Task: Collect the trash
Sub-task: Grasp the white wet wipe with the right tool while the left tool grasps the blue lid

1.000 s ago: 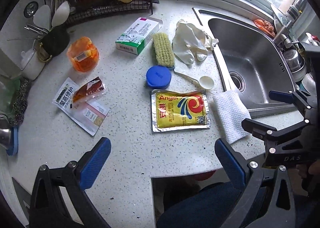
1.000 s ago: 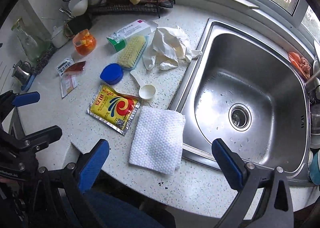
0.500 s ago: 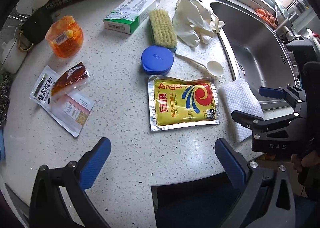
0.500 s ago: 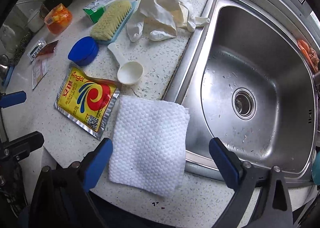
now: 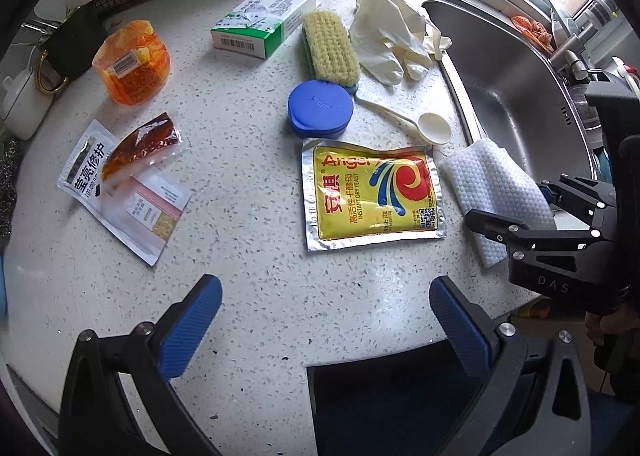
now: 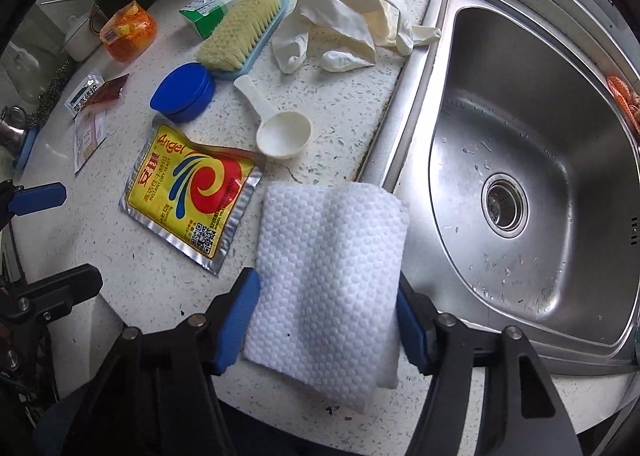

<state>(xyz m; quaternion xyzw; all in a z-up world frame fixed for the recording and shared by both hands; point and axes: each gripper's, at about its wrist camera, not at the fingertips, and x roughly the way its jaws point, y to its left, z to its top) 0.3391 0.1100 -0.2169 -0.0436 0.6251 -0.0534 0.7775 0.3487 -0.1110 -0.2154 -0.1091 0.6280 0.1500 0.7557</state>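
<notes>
Both tools are sitting lower over the desk (image 5: 248, 296) than a second ago, so everything on it is looming larger. On the right tool (image 6: 328, 316) the jaws have just been closing, and the white paper towel (image 6: 328, 268) is lying between its blue pads, which are meeting the towel's two side edges — the sheet is bulging slightly in the middle. That towel is resting at the desk's front edge, one corner overlapping the rim of the steel sink (image 6: 520, 160), just beside the yellow yeast packet (image 6: 188, 196).

Jaws spread wide and gripping nothing, the left tool (image 5: 324, 324) is hovering above bare desk in front of the yeast packet. Farther back a white scoop (image 6: 280, 132), a blue round lid (image 5: 320, 108), a scrub brush (image 5: 330, 48), crumpled pale gloves (image 5: 392, 40) and a green-and-white box (image 5: 264, 24) are lying. To the left, sachets (image 5: 120, 184) are overlapping each other — an orange jar (image 5: 134, 64) is standing behind them.
</notes>
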